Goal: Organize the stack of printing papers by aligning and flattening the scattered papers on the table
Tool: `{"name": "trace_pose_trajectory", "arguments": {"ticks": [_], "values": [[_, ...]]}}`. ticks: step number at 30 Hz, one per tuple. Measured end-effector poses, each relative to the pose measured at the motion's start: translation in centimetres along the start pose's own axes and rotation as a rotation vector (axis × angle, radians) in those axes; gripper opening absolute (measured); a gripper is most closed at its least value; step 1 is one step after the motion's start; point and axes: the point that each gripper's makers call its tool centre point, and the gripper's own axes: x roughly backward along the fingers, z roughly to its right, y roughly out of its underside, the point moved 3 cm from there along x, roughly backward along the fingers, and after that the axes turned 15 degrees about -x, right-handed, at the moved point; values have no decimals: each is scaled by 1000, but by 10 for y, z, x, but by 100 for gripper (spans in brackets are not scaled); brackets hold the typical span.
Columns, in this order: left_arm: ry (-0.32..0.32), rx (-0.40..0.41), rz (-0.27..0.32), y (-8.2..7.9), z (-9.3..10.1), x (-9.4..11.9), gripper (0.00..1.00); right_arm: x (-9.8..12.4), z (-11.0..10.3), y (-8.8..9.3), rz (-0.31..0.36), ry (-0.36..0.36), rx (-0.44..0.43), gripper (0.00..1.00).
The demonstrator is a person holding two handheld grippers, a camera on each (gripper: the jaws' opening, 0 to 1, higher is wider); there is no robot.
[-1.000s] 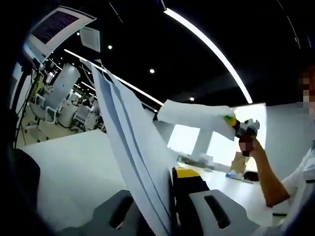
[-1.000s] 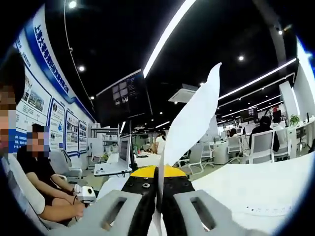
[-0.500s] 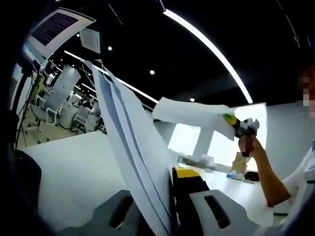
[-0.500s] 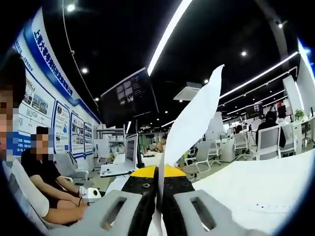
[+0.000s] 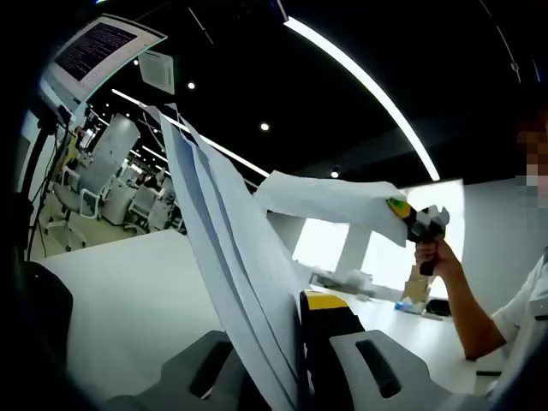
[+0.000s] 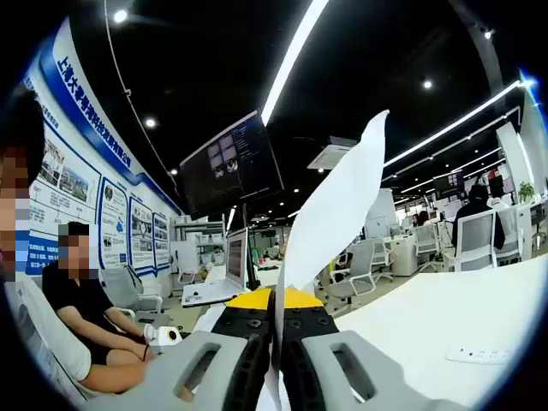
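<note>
Holding the paper stack up off the table, both grippers clamped on it. Left gripper: jaws closed onto the stack's edge, sheets rising from between them and fanning up and away, several layered edges visible. Right gripper: jaws pinched tight on a sheet edge that stands up narrow from between them. In the left gripper view the right gripper shows across the stack, held in the person's hand, gripping the far end of a sheet that sags toward it.

Relative to the table: stack is above it, not resting on it, held roughly on edge.

My read: mid-step is lift-and-square, sheets not yet aligned, since edges are splayed. Next move likely calls for lowering the stack's bottom edge onto the table and tapping to even it, keeping both grips firm enough that no sheet slips out.
</note>
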Motion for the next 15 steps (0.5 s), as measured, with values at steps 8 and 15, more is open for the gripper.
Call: {"name": "trace_pose_trajectory", "arguments": {"ticks": [8,15], "values": [[-2,1,-2,1,-1,0,10,-2,2,5,-13,-1,-9,0],[-2,2,-3,1,-1,-1,10,-2,19,11,-31,60,-22,0]]}}
